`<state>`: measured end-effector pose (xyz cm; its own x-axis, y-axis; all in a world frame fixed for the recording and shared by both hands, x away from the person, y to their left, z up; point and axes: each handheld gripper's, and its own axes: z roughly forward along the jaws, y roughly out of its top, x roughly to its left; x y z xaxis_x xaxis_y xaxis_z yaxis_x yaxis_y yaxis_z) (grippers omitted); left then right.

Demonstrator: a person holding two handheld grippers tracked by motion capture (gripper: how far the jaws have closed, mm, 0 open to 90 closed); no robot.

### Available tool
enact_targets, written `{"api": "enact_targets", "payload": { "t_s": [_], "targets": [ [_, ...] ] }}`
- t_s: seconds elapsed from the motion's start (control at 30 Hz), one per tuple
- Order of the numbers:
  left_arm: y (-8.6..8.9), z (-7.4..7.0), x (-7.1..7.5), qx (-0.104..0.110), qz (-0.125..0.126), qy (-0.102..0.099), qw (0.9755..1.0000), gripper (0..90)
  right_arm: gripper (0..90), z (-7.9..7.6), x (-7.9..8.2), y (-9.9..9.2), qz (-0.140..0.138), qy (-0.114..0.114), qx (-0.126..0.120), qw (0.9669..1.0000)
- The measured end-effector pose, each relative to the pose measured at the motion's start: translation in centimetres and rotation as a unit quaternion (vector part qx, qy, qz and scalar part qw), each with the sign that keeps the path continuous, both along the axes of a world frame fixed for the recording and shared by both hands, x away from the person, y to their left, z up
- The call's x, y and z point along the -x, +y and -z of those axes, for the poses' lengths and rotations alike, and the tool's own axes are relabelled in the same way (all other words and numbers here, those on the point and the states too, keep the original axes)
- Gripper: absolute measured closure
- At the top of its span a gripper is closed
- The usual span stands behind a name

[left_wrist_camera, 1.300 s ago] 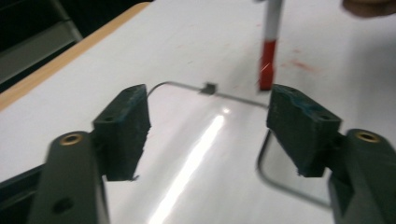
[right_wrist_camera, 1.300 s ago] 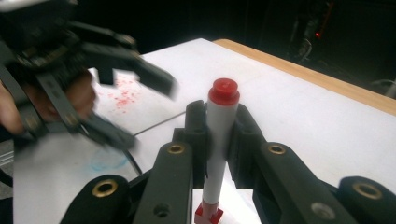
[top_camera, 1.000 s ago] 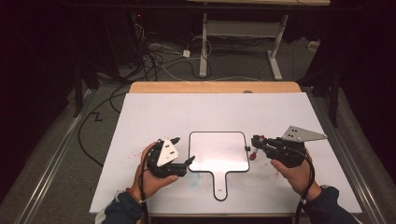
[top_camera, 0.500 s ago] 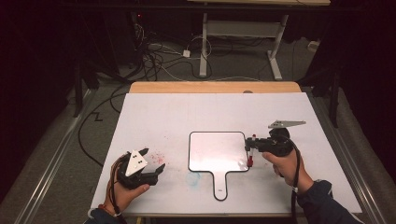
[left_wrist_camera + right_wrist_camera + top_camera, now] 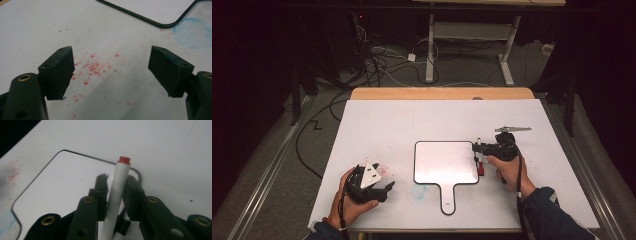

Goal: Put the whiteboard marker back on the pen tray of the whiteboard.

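Left gripper (image 5: 388, 189) moved off whiteboard (image 5: 446, 162); right gripper (image 5: 478, 148) loosening around marker (image 5: 117, 195).

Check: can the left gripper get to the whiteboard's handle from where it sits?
Probably yes. The left gripper is open and holds nothing, and bare table lies between it and the whiteboard's handle; only a blue smudge there.

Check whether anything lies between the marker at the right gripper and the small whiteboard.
Nothing visible does. The marker stands between the jaws of the right gripper, which have just been opening, right at the whiteboard's right edge. The board's face is bare. The left gripper is open, off to the board's left.
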<state>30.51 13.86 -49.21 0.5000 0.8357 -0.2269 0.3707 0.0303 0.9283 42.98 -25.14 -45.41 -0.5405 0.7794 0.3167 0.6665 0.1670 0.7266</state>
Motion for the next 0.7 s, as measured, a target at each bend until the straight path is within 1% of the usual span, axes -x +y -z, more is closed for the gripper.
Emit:
{"api": "enact_targets", "payload": {
  "t_s": [0.03, 0.07, 0.13, 0.2, 0.3, 0.4, 0.43, 0.47, 0.5, 0.53, 0.57, 0.67, 0.7],
  "targets": [
    [0.0, 0.0, 0.0, 0.001, 0.0, 0.0, 1.0, 20.4, 73.8, 0.2, -0.1, 0.1, 0.004, -0.003, 0.008, 1.0],
    [0.0, 0.0, 0.0, 0.001, 0.0, 0.0, 1.0, 20.4, 72.3, 0.3, -0.3, 0.1, 0.007, -0.002, 0.009, 0.9999],
    [0.0, 0.0, 0.0, 0.001, 0.002, 0.001, 1.0, 20.3, 69.8, 0.6, -0.4, 0.3, 0.011, -0.012, 0.025, 0.9995],
    [-0.1, 0.0, 0.0, -0.001, 0.003, 0.003, 1.0, 20.4, 70.7, 0.7, -0.5, 0.5, 0.013, -0.013, 0.036, 0.9992],
    [-0.1, 0.0, 0.0, -0.001, 0.005, 0.003, 1.0, 20.4, 69.9, 0.9, -0.5, 0.8, 0.009, -0.024, 0.064, 0.9976],
    [-0.1, 0.0, 0.0, 0.0, 0.006, 0.002, 1.0, 20.4, 68.0, 0.8, -0.4, 0.9, 0.009, -0.044, 0.102, 0.9938],
    [-0.1, 0.0, 0.0, -0.001, 0.005, 0.002, 1.0, 20.4, 67.2, 0.8, -0.4, 1.0, 0.002, -0.052, 0.109, 0.9927],
    [-0.1, 0.0, 0.0, -0.001, 0.005, 0.003, 1.0, 20.4, 67.0, 0.8, -0.4, 1.2, -0.005, -0.059, 0.12, 0.991],
    [-0.1, 0.0, 0.0, 0.001, 0.006, 0.003, 1.0, 20.4, 67.0, 0.8, -0.4, 1.4, -0.01, -0.066, 0.136, 0.9885],
    [-0.1, 0.0, 0.0, -0.001, 0.006, 0.002, 1.0, 20.3, 67.0, 0.8, -0.3, 1.5, -0.014, -0.068, 0.141, 0.9876],
    [-0.2, 0.0, 0.0, -0.001, 0.006, 0.001, 1.0, 20.3, 67.0, 0.9, -0.3, 1.6, -0.018, -0.068, 0.139, 0.9878],
    [-0.2, 0.0, 0.1, -0.002, 0.007, 0.001, 1.0, 20.3, 66.9, 1.0, -0.1, 1.7, -0.02, -0.07, 0.159, 0.9845],
    [-0.2, 0.0, 0.1, -0.002, 0.007, 0.001, 1.0, 20.3, 66.5, 1.1, -0.1, 1.5, -0.02, -0.07, 0.157, 0.985]
  ]
}}
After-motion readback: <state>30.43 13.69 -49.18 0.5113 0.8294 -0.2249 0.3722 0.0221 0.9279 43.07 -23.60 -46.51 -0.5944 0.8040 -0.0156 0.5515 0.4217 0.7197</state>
